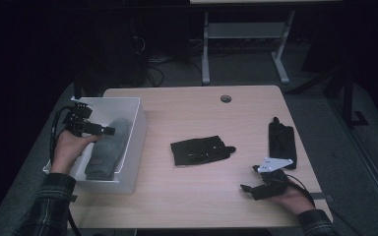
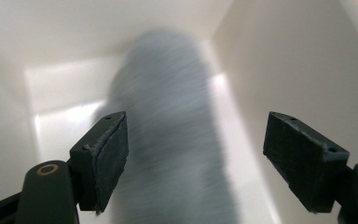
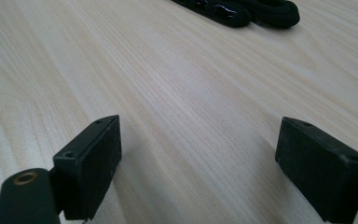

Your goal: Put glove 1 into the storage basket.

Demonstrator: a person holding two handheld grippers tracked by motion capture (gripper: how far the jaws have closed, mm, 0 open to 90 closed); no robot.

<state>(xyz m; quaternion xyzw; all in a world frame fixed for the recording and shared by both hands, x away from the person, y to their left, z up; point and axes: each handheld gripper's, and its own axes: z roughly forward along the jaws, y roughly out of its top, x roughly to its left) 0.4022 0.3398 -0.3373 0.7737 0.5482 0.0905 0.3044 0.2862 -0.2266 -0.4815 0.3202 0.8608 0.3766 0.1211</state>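
- The left gripper (image 1: 109, 131) is hovering over the white bin (image 1: 137, 129) with its jaws spread wide, holding nothing; the grey glove (image 2: 168, 135) is lying below them on the bin floor.
- The right gripper (image 1: 245, 188) is resting on the wooden table (image 1: 192, 113), jaws spread and empty.
- 2 black gloves are lying on the table: 1 in the middle (image 1: 202, 150), 1 at the right (image 1: 281, 142), both apart from the bin.

No readable text or labels anywhere.
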